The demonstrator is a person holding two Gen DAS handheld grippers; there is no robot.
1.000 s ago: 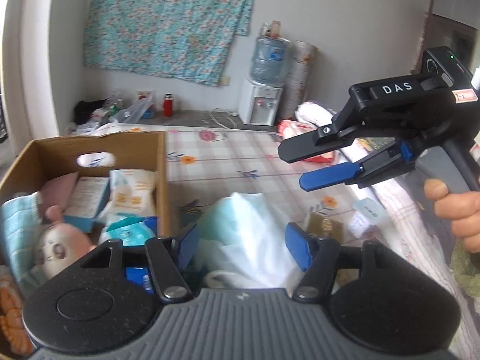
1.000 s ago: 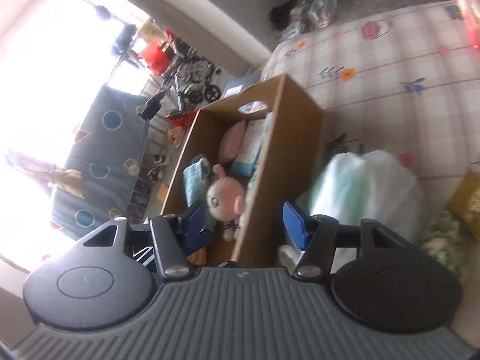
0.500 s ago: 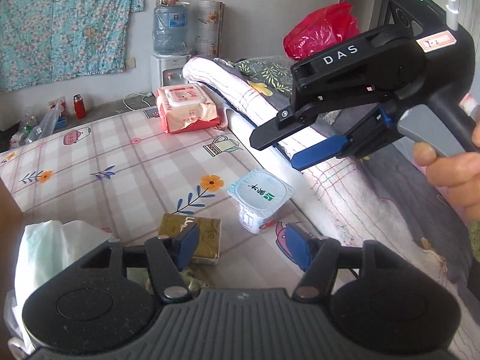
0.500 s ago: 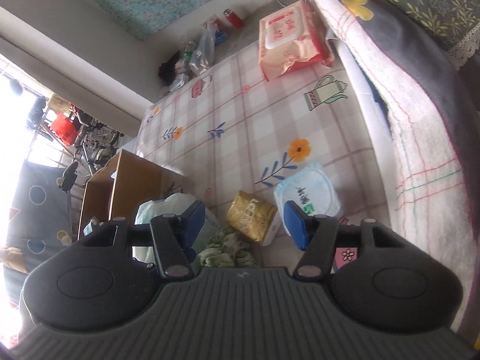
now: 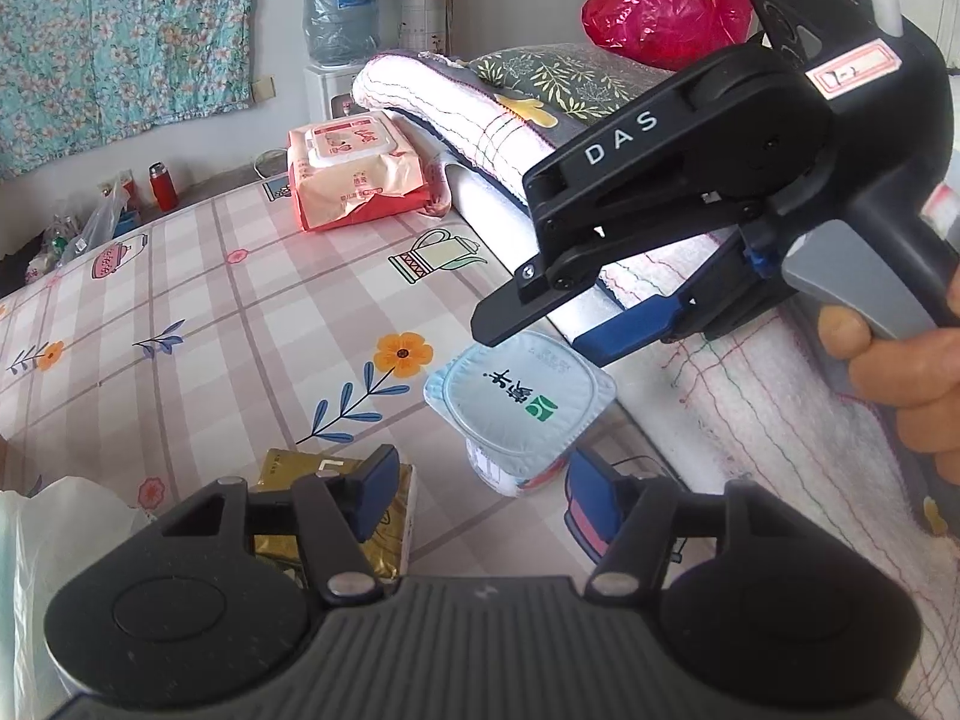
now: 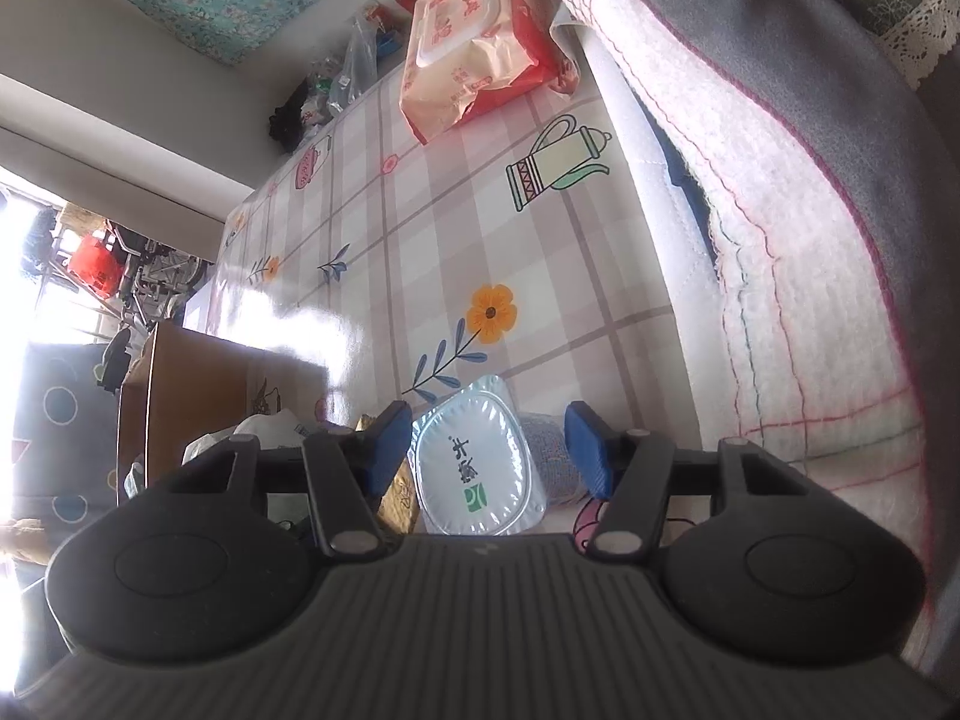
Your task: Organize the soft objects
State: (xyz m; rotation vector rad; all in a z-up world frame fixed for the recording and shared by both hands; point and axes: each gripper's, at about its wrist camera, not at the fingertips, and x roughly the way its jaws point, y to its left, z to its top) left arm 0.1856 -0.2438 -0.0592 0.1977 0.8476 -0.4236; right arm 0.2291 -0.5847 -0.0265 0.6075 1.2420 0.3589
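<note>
A yogurt cup (image 5: 519,402) with a pale blue foil lid stands on the checked sheet near the mattress edge. My right gripper (image 5: 540,339) hovers just above it. In the right wrist view the cup (image 6: 480,462) shows between the blue pads of the right gripper (image 6: 487,450); the jaws are closing but no pad touches it. My left gripper (image 5: 483,486) is open and holds nothing, just short of the cup. A gold packet (image 5: 336,510) lies left of the cup, partly behind the left finger. A pink wet-wipes pack (image 5: 354,171) lies farther back.
Folded blankets (image 5: 750,396) run along the right side, with a red plastic bag (image 5: 666,6) on top. A white plastic bag (image 5: 48,528) sits at the near left. The cardboard box (image 6: 180,384) stands left of it. A water dispenser (image 5: 339,0) is by the wall.
Both grippers have swung away from the cardboard box and white bag toward the right, and come down over the yogurt cup. The right jaws have narrowed slightly.
</note>
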